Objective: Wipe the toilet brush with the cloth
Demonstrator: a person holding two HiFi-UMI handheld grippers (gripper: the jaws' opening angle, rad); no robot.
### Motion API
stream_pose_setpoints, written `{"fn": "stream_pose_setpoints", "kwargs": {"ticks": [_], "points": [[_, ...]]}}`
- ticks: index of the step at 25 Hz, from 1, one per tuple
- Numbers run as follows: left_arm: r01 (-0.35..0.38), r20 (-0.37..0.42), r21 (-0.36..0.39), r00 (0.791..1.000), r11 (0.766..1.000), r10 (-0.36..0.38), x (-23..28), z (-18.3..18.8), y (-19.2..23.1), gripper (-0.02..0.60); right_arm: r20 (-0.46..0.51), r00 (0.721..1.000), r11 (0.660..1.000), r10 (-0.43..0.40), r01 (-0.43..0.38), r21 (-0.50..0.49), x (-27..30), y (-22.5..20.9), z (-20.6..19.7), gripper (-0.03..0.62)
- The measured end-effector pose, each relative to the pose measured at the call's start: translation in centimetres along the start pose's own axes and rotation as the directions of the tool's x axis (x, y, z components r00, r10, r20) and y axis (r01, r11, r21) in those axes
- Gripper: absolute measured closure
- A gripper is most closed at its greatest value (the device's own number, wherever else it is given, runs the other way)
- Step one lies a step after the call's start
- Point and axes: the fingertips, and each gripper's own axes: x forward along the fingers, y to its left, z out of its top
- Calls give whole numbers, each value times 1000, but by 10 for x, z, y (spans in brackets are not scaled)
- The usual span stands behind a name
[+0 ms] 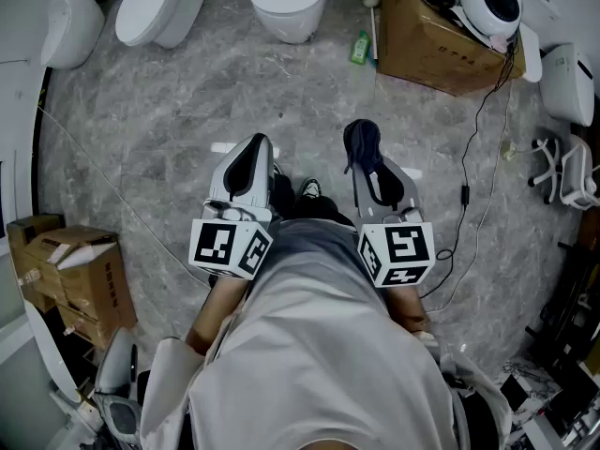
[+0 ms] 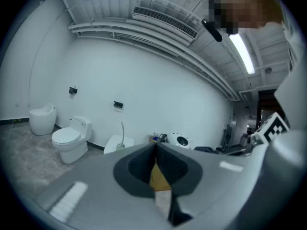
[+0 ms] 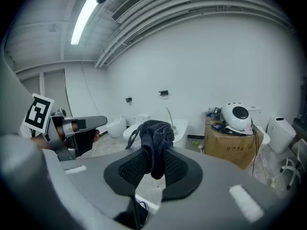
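While right gripper (image 3: pixel 152 169) clamps cloth (image 3: pixel 156 135), left gripper (image 2: pixel 156 153) closed, empty

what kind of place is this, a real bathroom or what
Likely a toilet showroom or test room, not a home bathroom: several toilets stand on a marble-look floor, beside cardboard boxes and a loose cable.

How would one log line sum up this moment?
left gripper: shut, empty | right gripper: shut on cloth | toilet brush: untouched

We record cool, even light from ceiling tubes (image 3: pixel 84 17), which glare white. Both gripper views bend strongly and darken at the rims; their near foreground is soft. The head view is dimmer, with faint shadows.
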Motion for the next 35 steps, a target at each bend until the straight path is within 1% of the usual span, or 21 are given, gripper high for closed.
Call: {"fn": "stream_pose_setpoints", "kwargs": {"ticks": [6, 9, 11, 12, 16, 22, 25, 29, 31, 35], "points": [[10, -9, -10, 1000, 1000, -10, 12, 1, 8, 581, -27, 999, 1000, 17, -18, -14, 17, 4, 0, 536], [5, -9, -13, 1000, 1000, -5, 21, 5, 17, 581, -33, 999, 999, 35, -34, 37, 31, 2, 4, 536], [4, -11, -13, 1000, 1000, -4, 31, 7, 23, 581, -18, 998, 995, 56, -55, 84, 40, -2, 10, 530], [5, -13, -13, 1000, 1000, -5, 36, 8, 27, 581, -12, 998, 994, 66, -64, 93, 46, -3, 14, 528], [13, -15, -24, 1000, 1000, -14, 63, 16, 49, 581, -23, 994, 993, 105, -103, 63, 76, -1, 29, 528], [13, -46, -49, 999, 999, -16, 106, 26, 91, 581, -77, 989, 991, 124, -119, 61, 136, 3, 49, 528], [12, -58, -61, 998, 998, -15, 129, 37, 118, 581, -102, 988, 992, 119, -113, 62, 167, 4, 63, 527], [9, -61, -63, 998, 998, -13, 162, 57, 155, 581, -124, 987, 995, 102, -99, 32, 209, 6, 90, 526], [14, -61, -61, 998, 998, -17, 177, 66, 171, 581, -119, 989, 996, 90, -86, 38, 228, 6, 105, 526], [45, -55, -54, 997, 997, -48, 202, 89, 199, 581, -99, 993, 998, 64, -61, 34, 260, 9, 134, 526]]}}
